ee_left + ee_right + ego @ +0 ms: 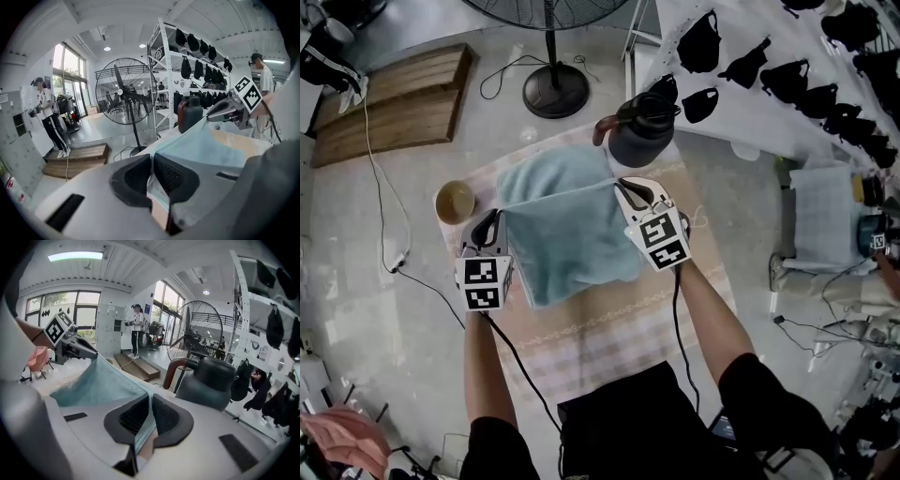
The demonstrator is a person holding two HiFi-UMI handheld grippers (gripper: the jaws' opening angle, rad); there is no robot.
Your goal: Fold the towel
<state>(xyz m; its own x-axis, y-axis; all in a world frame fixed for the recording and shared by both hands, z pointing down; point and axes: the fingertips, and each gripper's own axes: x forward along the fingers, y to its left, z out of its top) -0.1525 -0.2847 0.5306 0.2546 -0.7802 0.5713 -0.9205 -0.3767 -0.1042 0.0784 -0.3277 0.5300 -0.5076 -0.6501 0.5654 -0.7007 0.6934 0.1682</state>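
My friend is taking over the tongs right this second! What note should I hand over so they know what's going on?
The left tongs are shut on one end of an edge of the light blue terry towel.
The right tongs are shut on the other end of that edge.
That edge is lifted and stretched between them. The rest lies on the pink striped tablecloth, with a dark grey jug behind and a small tan bowl beside it.
Done: edge lifted.
Left: probably lay it over the far edge and let go.
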